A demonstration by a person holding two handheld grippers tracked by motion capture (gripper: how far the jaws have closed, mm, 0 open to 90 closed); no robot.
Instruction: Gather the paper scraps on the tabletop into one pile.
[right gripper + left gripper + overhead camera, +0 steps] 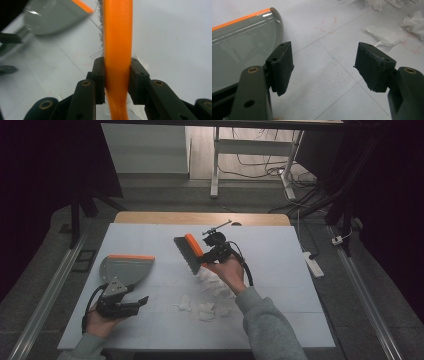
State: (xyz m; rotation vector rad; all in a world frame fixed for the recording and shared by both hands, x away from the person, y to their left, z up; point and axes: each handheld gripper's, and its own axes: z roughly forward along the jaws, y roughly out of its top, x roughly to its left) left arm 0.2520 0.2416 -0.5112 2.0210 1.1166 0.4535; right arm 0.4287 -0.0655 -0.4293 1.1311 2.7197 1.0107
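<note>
A grey dustpan (127, 268) with an orange front lip lies on the white table at the left. My left gripper (141, 301) rests just in front of it, open, nothing between its pads. In the left gripper view the dustpan (242, 42) sits beside the left pad, and the left gripper (324, 67) has bare table between its jaws. My right gripper (209, 258) is shut on the orange handle of a brush (189, 251), held above the table's middle with grey bristles facing left. The right gripper view shows the right gripper (117, 80) clamping the brush (117, 37).
Crumpled white tissue scraps (204, 309) lie on the table (280, 320) below and around the right hand, with more tissue (384, 35) ahead of the left gripper. The dustpan (50, 20) shows past the brush. A white desk frame and cables stand behind the table.
</note>
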